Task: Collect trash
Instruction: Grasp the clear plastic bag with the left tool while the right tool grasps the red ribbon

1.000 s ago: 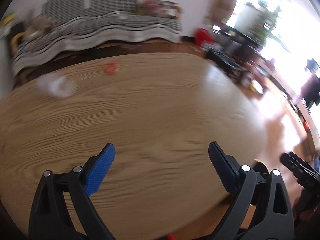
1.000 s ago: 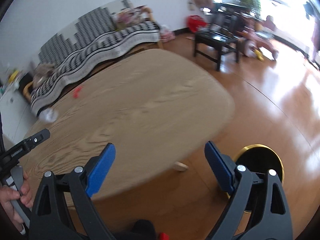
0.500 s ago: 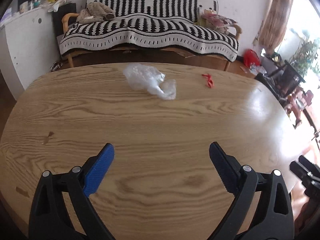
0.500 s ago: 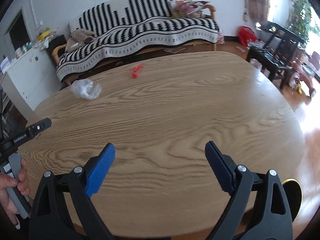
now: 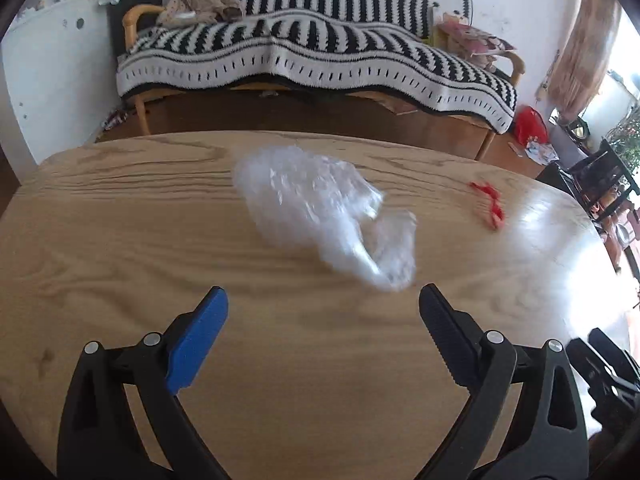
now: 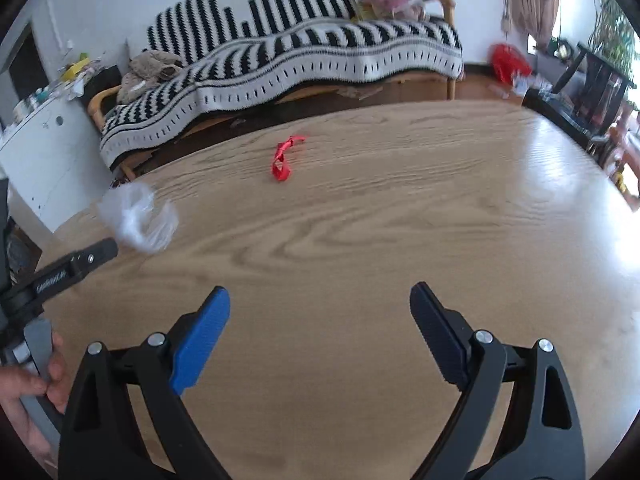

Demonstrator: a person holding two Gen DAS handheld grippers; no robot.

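Behind the oval oak-grain wooden table (image 5: 120,240) stands a black-and-white striped sofa (image 5: 320,52). Left gripper (image 5: 322,312), wide open and empty, faces the crumpled clear plastic wrap (image 5: 320,216) at twelve o'clock: best straddle its bulk, then pinch low. Right gripper (image 6: 320,312), equally spread and empty, has the red ribbon scrap (image 6: 282,160) at eleven o'clock.

We are looking from the left wrist low over the wooden table (image 5: 120,248), facing its far edge and the striped sofa (image 5: 312,60) beyond, sitting close to the clear plastic bag (image 5: 320,220) near that far edge. From the right wrist we are viewing the same table (image 6: 400,240) from the near edge, facing the far left corner. Both views are sharing the bag (image 6: 138,220), the red scrap (image 5: 488,204) (image 6: 282,160) and the sofa (image 6: 300,48).
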